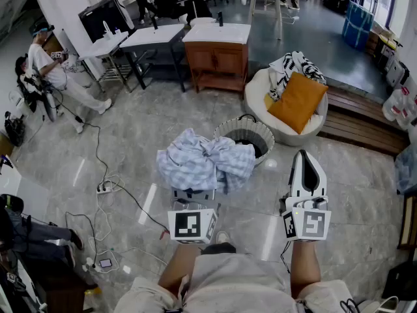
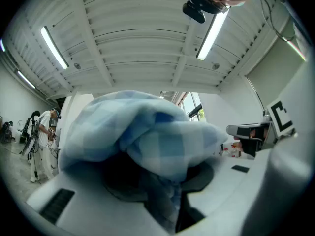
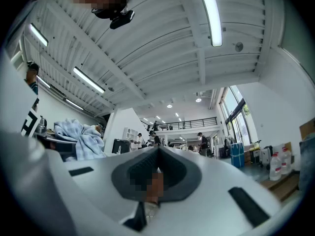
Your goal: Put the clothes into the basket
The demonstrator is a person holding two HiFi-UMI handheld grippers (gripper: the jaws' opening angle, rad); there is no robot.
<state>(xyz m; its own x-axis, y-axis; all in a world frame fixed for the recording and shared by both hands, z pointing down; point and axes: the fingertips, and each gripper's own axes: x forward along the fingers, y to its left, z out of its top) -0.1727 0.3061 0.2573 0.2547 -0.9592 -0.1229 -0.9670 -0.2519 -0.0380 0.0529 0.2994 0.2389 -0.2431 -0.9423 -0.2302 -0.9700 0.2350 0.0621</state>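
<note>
The left gripper (image 1: 193, 197) has its fingers clenched on a bunched blue checked shirt (image 1: 202, 162); in the left gripper view the cloth fills the gap between them and billows up over the tips. The bundle is held off the floor, spread wider than it is deep, with its long axis running side to side across the fingers and a fold drooping off each end. The basket (image 1: 266, 135) stands on the floor just beyond those fingers and a little to their right. In the head view the shirt's right edge overlaps the basket's near rim, though whether it touches the rim cannot be told. The right gripper (image 1: 305, 158) has its fingers pressed together on nothing and sits to the right of the basket, apart from both it and the shirt. The left hand is the one carrying the load, and it is already close, so the coming move looks like a short carry forward and rightward until the bundle is over the opening, then a release. The wide, loose ends are the likely trouble, since one could catch and hang over the rim.
</note>
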